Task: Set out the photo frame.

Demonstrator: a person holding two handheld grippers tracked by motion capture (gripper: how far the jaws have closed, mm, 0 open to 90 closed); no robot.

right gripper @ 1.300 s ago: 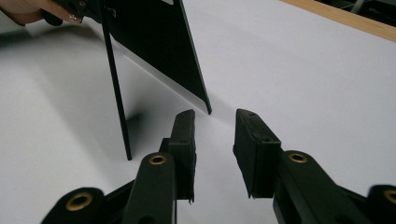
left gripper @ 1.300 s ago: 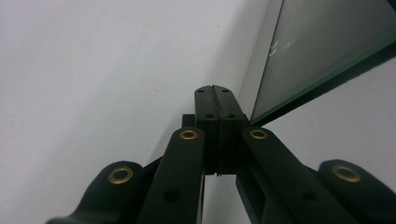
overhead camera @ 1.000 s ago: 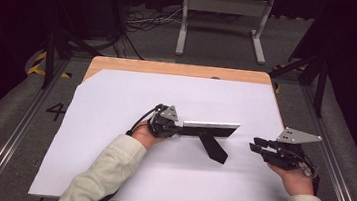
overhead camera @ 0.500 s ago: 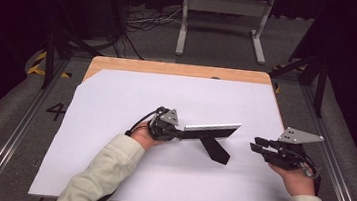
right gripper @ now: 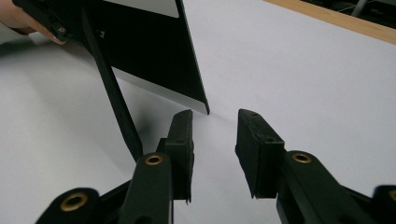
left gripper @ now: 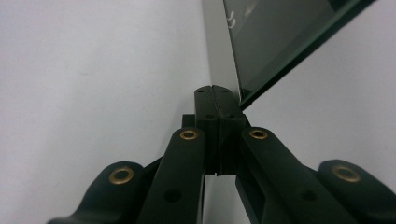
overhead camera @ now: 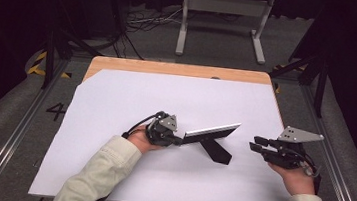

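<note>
A black picture frame (overhead camera: 213,130) with a silver edge stands tilted on the white sheet, propped on its black stand leg (overhead camera: 219,152). My left gripper (overhead camera: 182,138) is at the frame's left end. In the left gripper view its pads (left gripper: 212,98) are pressed together at the silver edge of the frame (left gripper: 280,32). My right gripper (overhead camera: 255,143) hovers to the right of the frame, apart from it. Its jaws (right gripper: 212,135) are open with nothing between them, pointing at the frame's near corner (right gripper: 154,51) and leg (right gripper: 114,98).
A white sheet (overhead camera: 167,94) covers most of the wooden table (overhead camera: 170,68). Beyond the table's far edge a grey metal stand (overhead camera: 224,5) and cables (overhead camera: 144,21) sit on the floor. Rails run along both sides.
My left gripper and the frame have drifted slightly toward the front edge of the table. The right gripper has stayed where it was.
</note>
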